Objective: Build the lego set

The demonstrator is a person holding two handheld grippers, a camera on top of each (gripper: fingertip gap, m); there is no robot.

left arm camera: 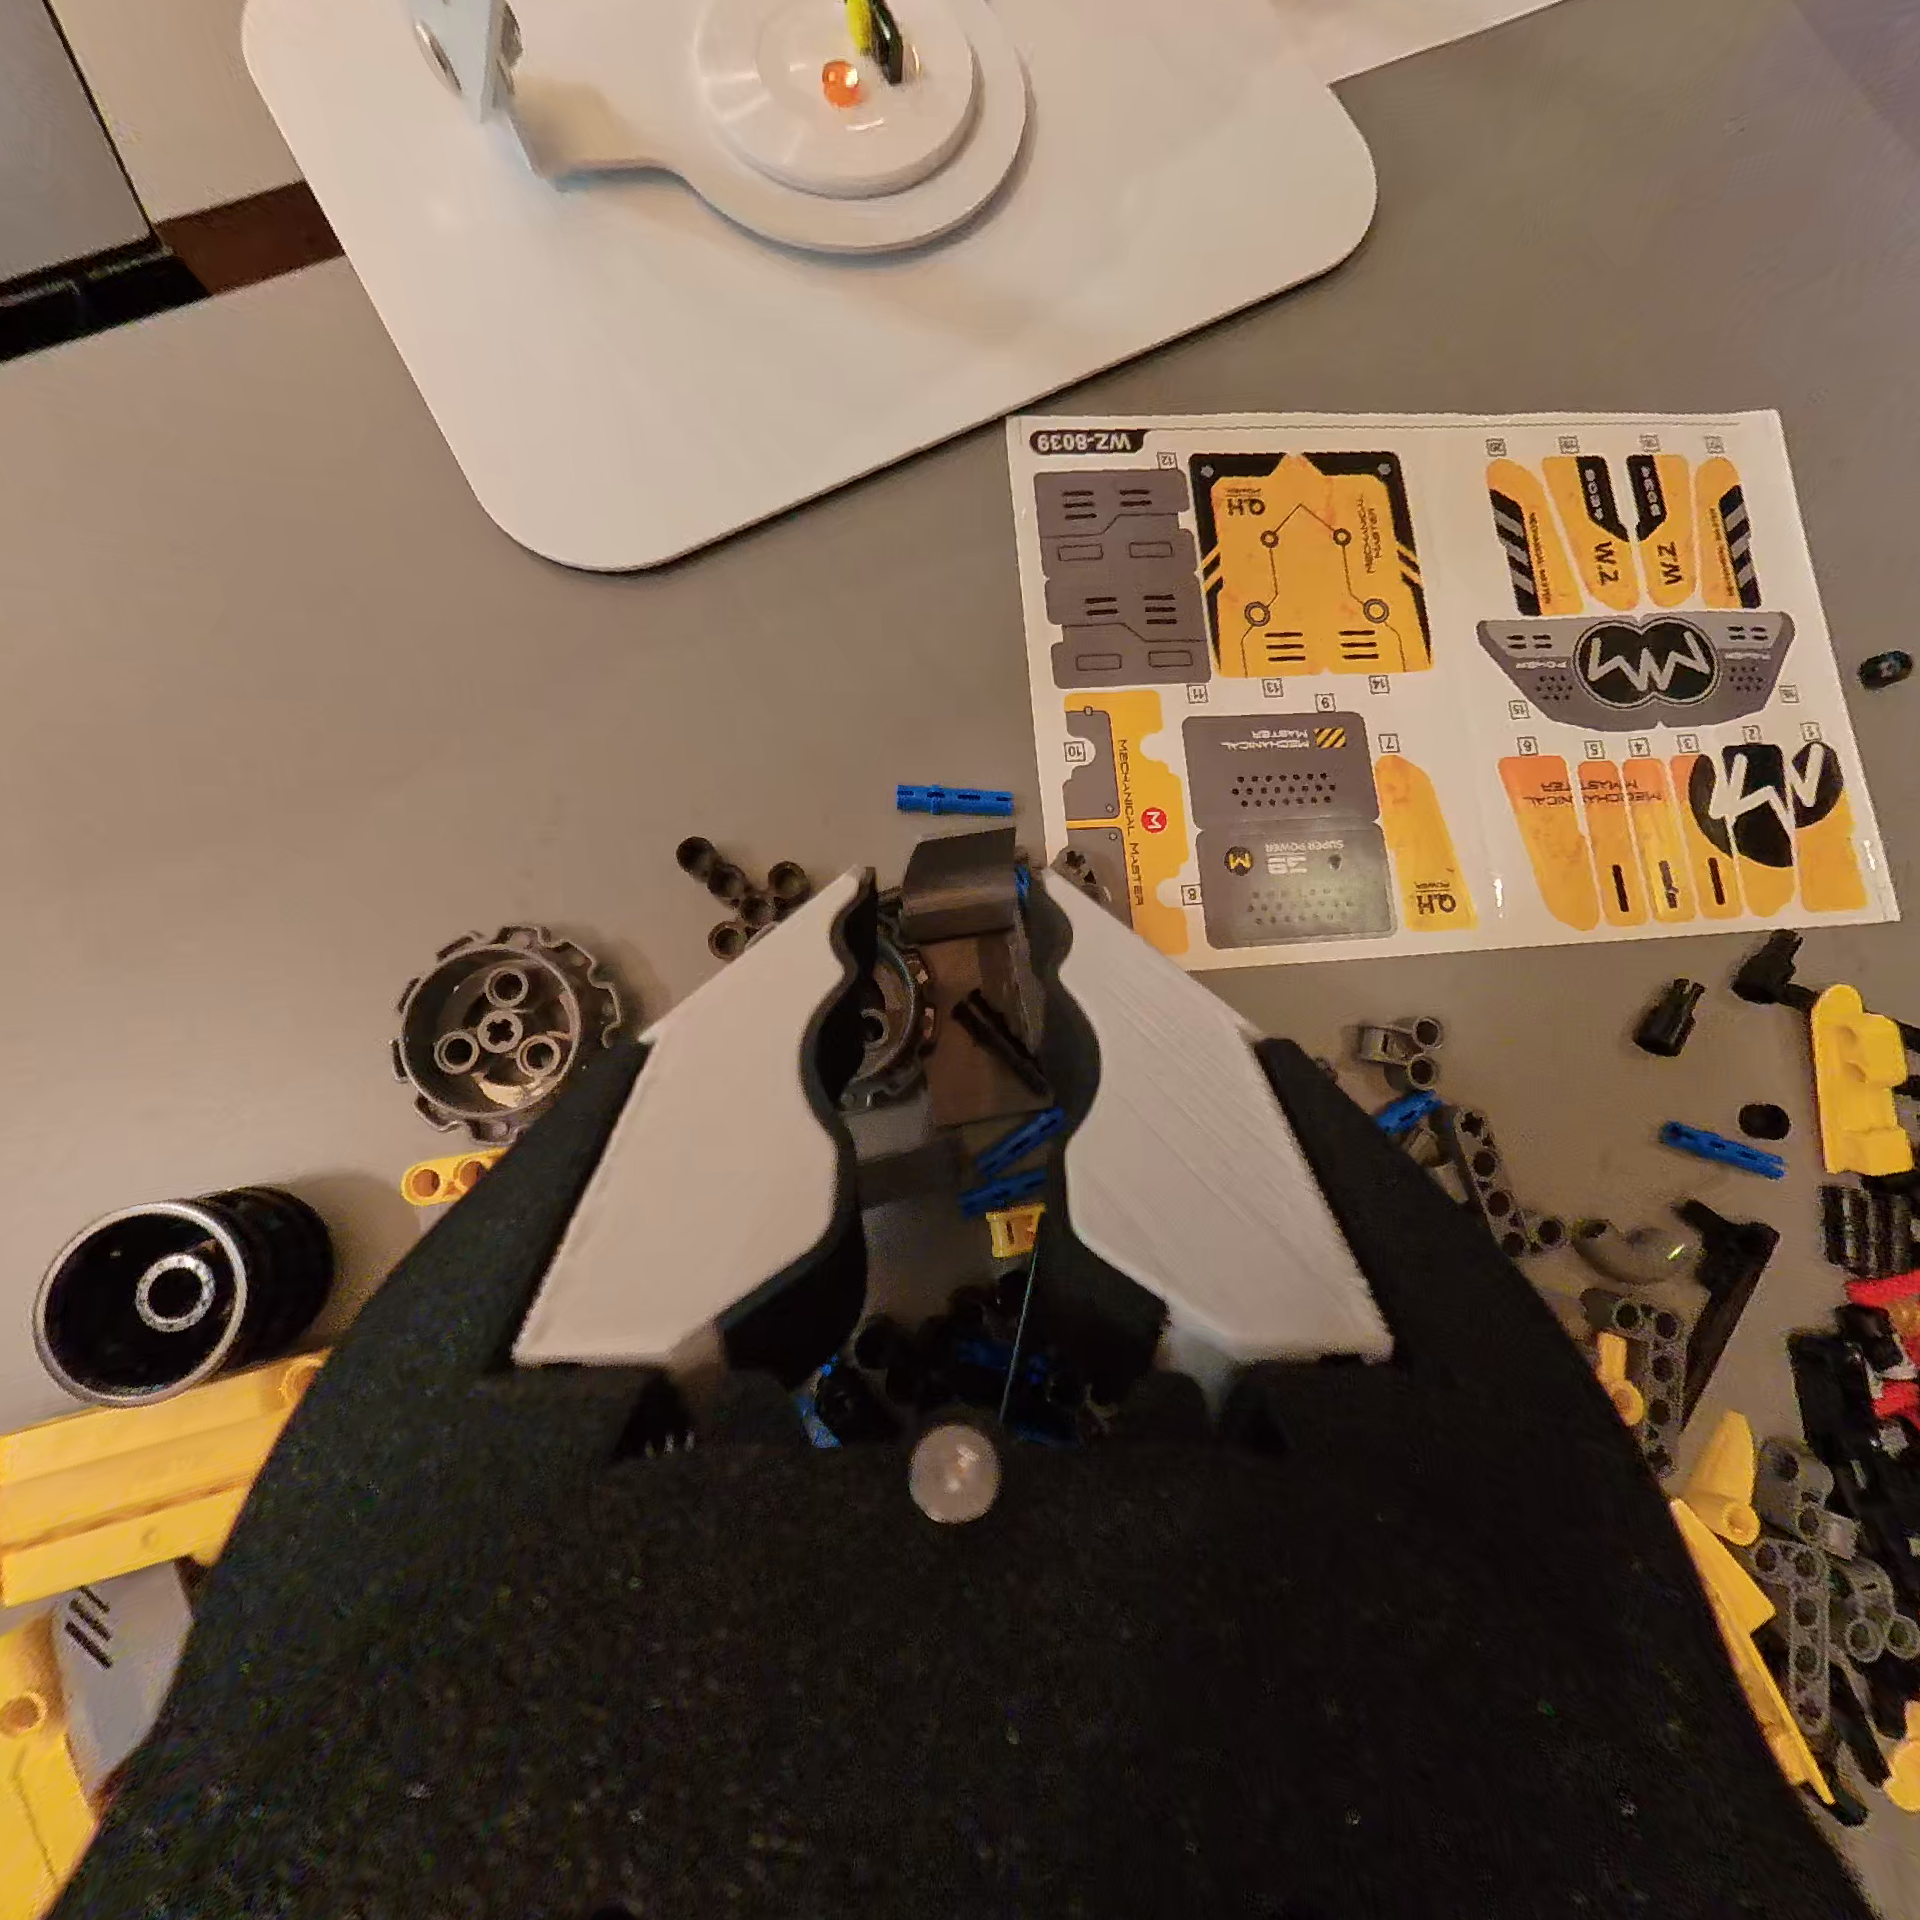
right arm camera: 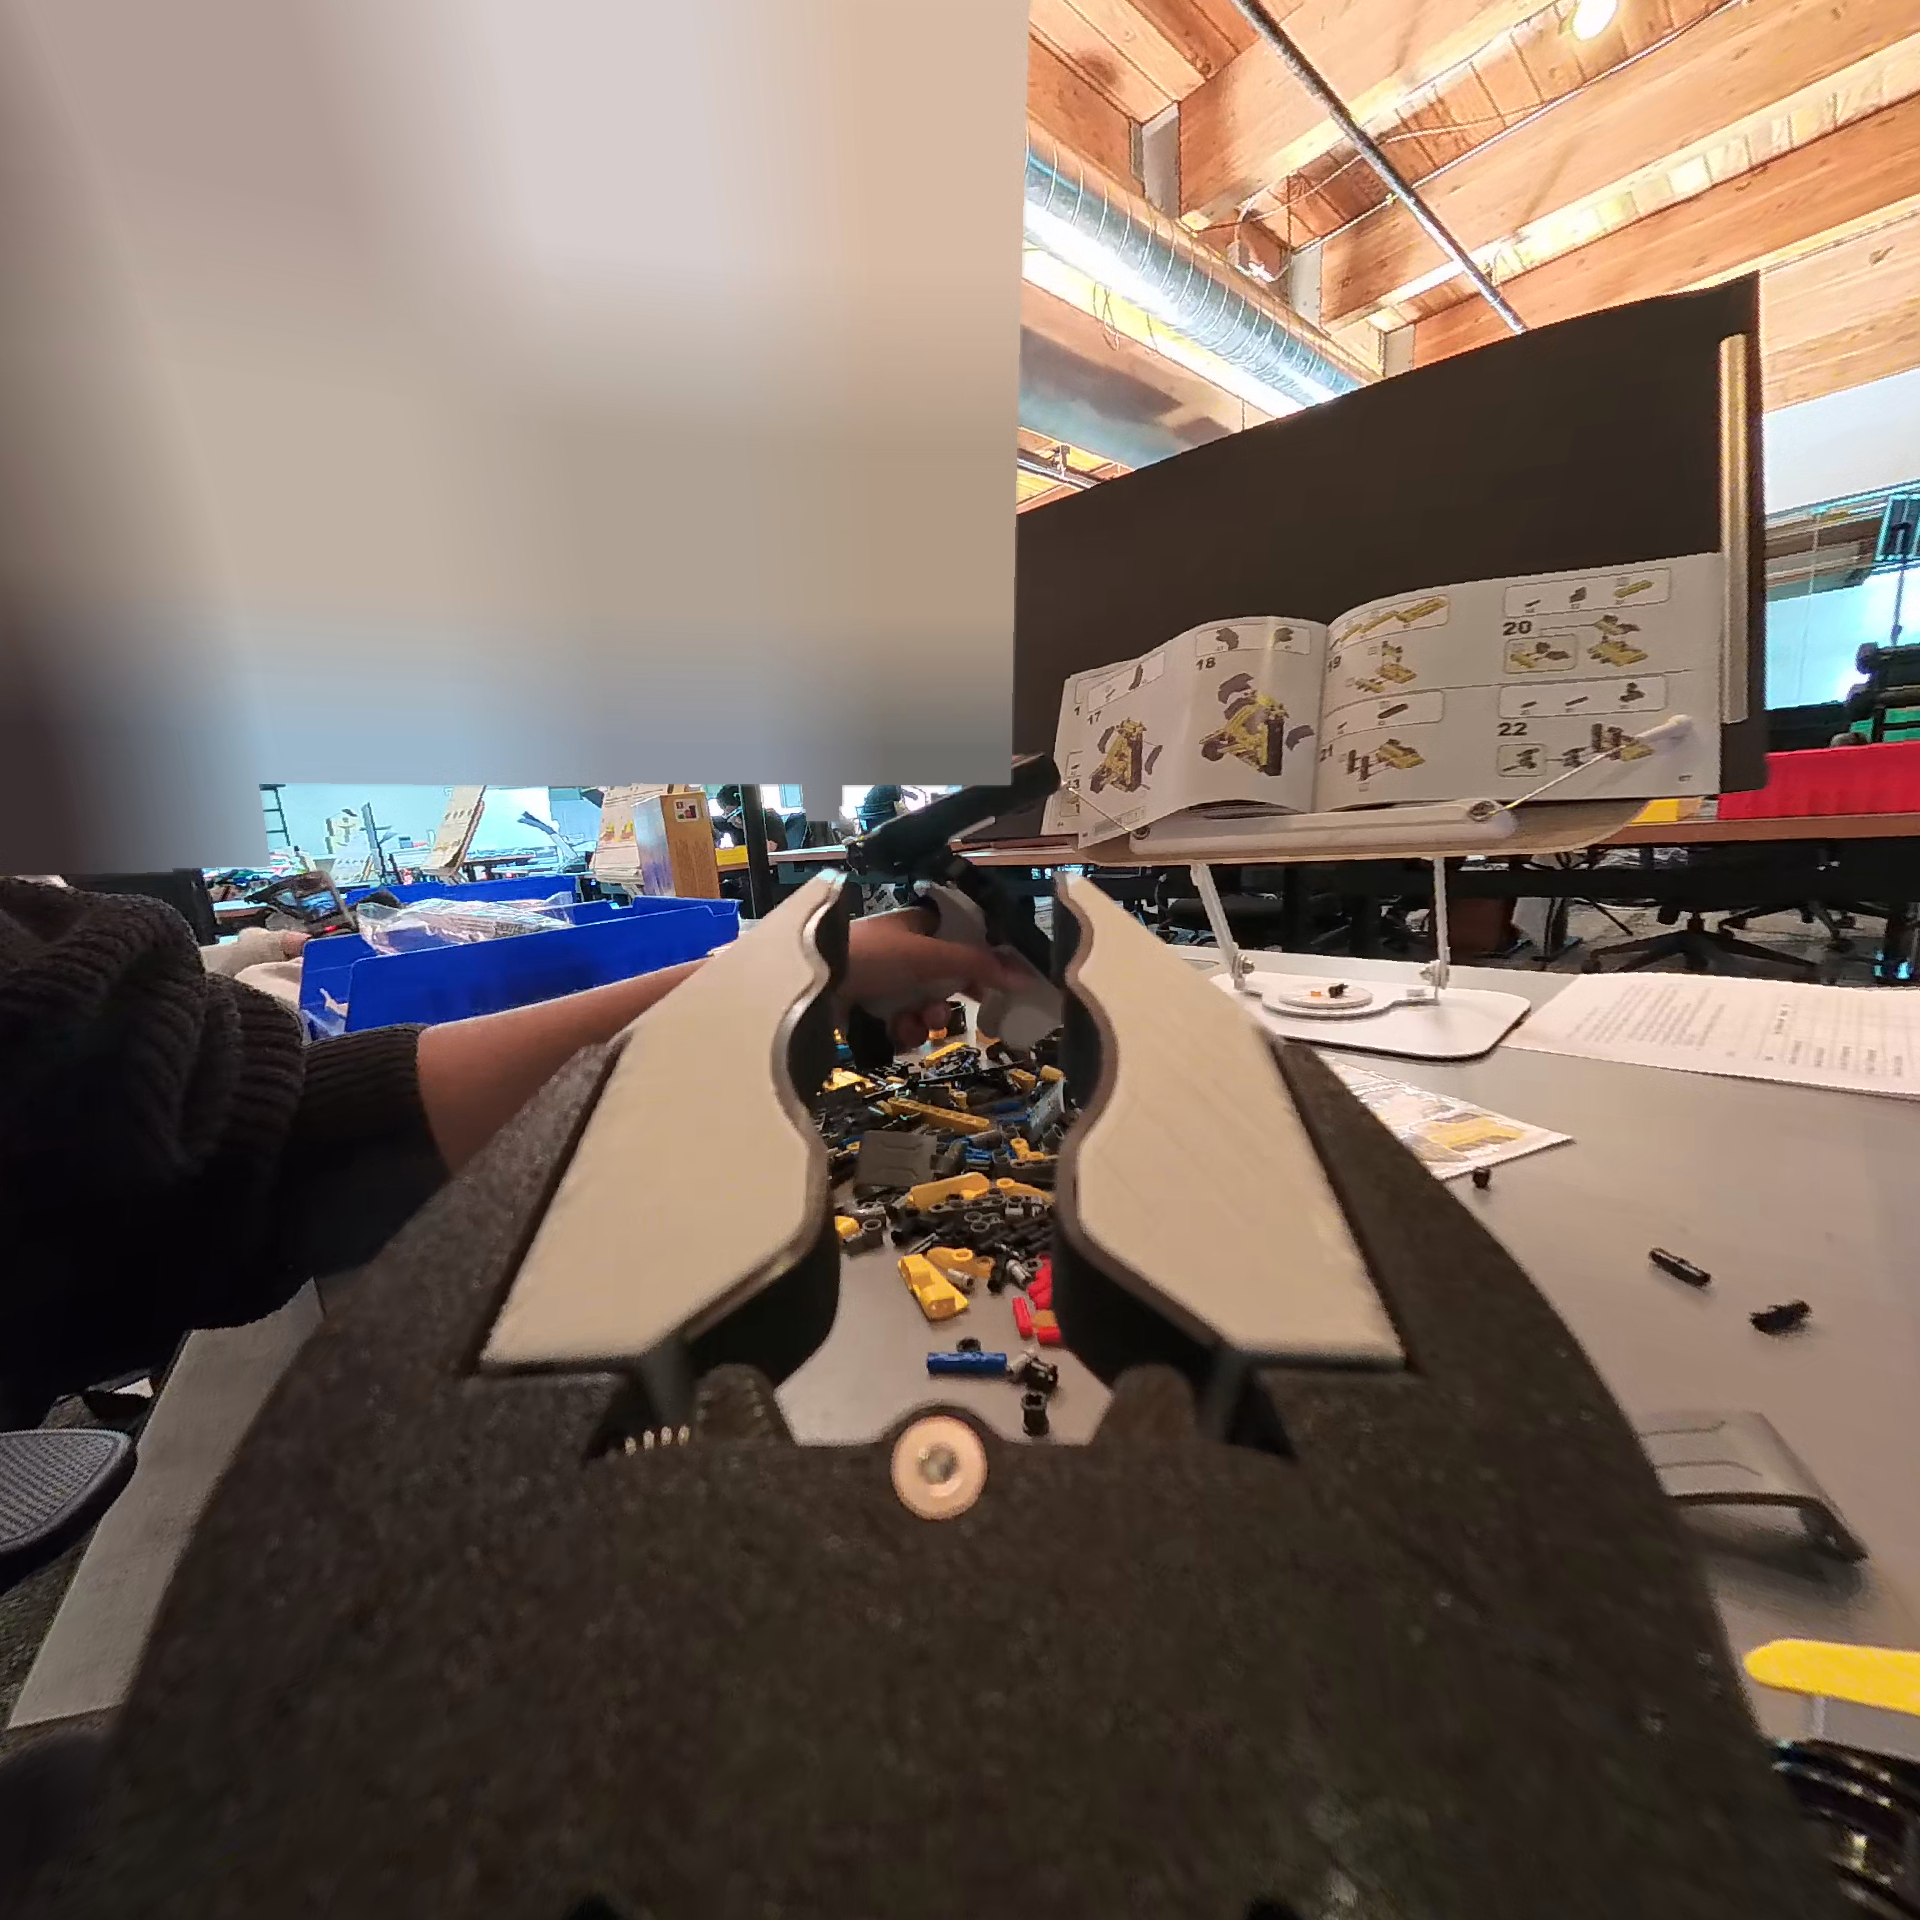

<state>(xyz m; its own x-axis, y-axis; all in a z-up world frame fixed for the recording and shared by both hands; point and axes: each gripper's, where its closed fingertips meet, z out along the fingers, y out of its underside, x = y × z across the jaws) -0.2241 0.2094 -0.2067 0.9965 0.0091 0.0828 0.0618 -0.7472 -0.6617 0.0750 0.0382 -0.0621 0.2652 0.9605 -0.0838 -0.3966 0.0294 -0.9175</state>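
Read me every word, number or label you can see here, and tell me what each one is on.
I won't copy writing out; these bear it:
Yellow and grey sticker sheet on the table: printed words and numbers.
Open instruction booklet on the white stand: step numbers.
White paper sheet beside the stand: too small to read.
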